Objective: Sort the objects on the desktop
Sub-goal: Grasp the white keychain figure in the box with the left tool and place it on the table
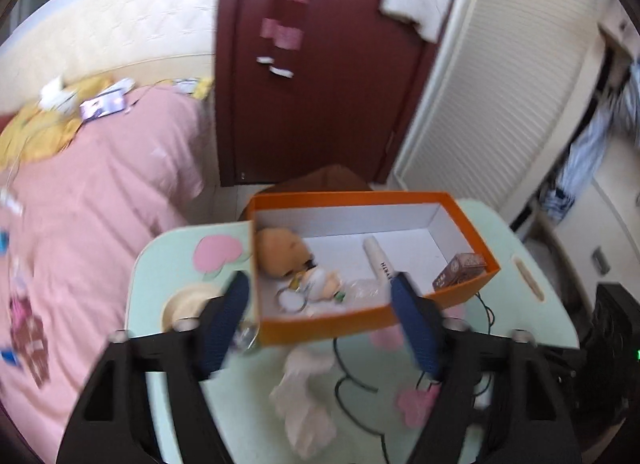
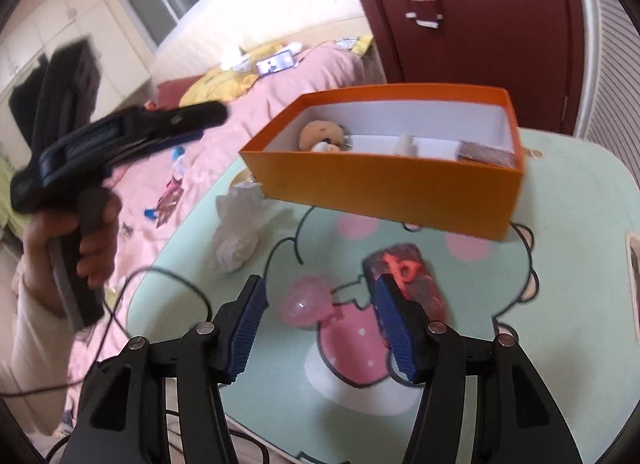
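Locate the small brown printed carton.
The small brown printed carton lies inside the orange cardboard box, in its near right corner in the left wrist view, right of the white tube.

Orange box [image 2: 384, 192] blocks table's [image 2: 580, 264] far half; its right end open inside; tissue wad [image 2: 236, 224], pink balloon [image 2: 308, 300], red packet [image 2: 412, 280] crowd near side; bare table right.

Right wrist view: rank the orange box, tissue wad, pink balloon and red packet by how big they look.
1. orange box, clearly largest.
2. tissue wad.
3-4. red packet and pink balloon look alike; the right claw hides part of the packet, so I won't rank them.
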{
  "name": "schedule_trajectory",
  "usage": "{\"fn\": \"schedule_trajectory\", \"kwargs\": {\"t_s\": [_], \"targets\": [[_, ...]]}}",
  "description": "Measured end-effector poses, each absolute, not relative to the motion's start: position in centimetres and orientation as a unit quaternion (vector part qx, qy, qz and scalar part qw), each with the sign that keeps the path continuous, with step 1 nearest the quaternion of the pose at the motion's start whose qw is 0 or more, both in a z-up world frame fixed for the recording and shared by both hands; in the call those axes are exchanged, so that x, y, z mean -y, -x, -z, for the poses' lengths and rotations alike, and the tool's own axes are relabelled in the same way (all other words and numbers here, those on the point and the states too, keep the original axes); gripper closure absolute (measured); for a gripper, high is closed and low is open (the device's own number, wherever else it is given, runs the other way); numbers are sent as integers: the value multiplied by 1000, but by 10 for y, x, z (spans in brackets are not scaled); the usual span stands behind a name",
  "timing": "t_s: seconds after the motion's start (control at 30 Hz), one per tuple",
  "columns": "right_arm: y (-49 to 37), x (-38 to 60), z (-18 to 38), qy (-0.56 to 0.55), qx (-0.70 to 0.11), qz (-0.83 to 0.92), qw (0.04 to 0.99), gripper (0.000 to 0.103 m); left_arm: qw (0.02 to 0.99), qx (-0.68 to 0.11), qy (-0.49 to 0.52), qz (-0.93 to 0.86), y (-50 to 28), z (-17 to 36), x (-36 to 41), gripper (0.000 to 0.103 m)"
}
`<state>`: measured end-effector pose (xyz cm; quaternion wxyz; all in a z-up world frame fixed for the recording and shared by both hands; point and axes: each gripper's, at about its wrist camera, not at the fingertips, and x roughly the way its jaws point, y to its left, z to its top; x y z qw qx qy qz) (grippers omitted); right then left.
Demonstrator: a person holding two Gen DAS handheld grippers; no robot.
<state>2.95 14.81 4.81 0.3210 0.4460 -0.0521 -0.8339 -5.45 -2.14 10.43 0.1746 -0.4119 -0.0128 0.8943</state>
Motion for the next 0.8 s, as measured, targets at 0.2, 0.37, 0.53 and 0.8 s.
{"fn": "schedule_trajectory", "kwargs": {"t_s": [0.2,0.37,0.53,0.8], "targets": [[-36,-172,-51,-441,101,829,328,46,164,-7,519,-839,108,-79,-22,58],[-41,-182,-62,-425,111,834,333,46,113,11,590,-799,135,-54,-25,59],[-43,-197,-73,-411,153,828,350,46,79,18,623,-778,149,-34,-22,69],[-43,-209,-75,-411,187,817,357,46,87,40,641,-762,159,-15,-29,65]]}}
